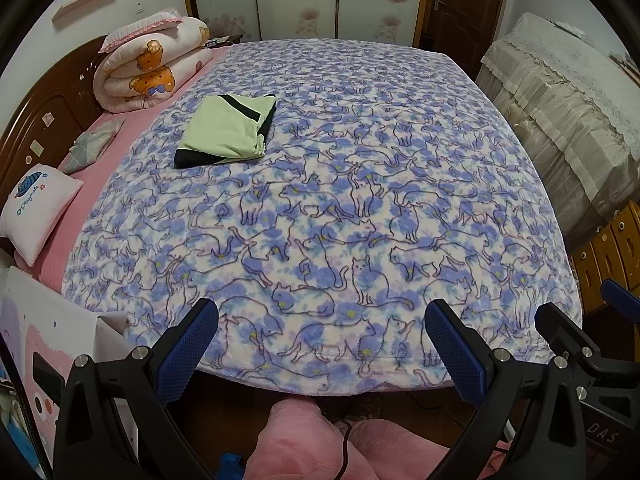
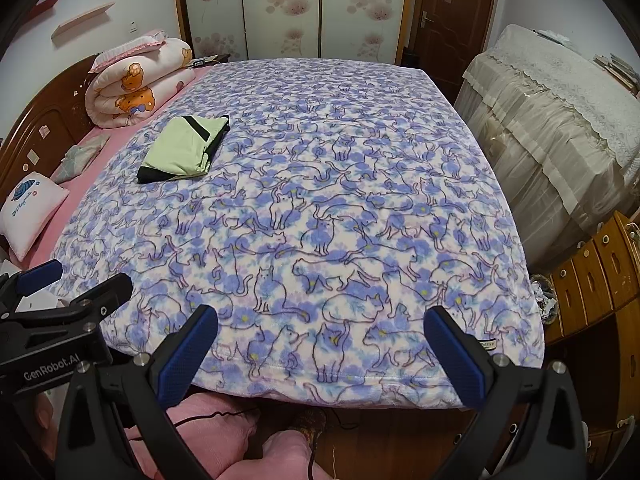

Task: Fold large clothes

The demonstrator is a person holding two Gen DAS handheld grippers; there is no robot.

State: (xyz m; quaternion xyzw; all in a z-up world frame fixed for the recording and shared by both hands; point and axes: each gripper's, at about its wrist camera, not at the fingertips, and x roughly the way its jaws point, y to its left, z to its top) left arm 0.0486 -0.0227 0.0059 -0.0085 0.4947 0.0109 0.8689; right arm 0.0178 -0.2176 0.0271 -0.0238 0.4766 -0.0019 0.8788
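Observation:
A light green garment with black trim (image 1: 228, 130) lies folded into a rectangle on the far left part of the bed; the right wrist view shows the same garment (image 2: 182, 150). A cat-print purple blanket (image 1: 340, 208) covers the bed (image 2: 340, 220). My left gripper (image 1: 320, 338) is open, held over the bed's near edge, with nothing between its blue pads. My right gripper (image 2: 320, 340) is open too, also at the near edge and well short of the garment. The right gripper's tips (image 1: 580, 320) show at the left wrist view's right edge, and the left gripper's fingers (image 2: 64, 288) at the right wrist view's left.
A rolled bear-print quilt (image 1: 148, 68) and small pillows (image 1: 38, 212) lie by the wooden headboard (image 1: 44, 120) on the left. A covered cabinet (image 2: 560, 128) and wooden drawers (image 2: 600, 272) stand right of the bed. Pink trousers of the person (image 1: 320, 440) show below.

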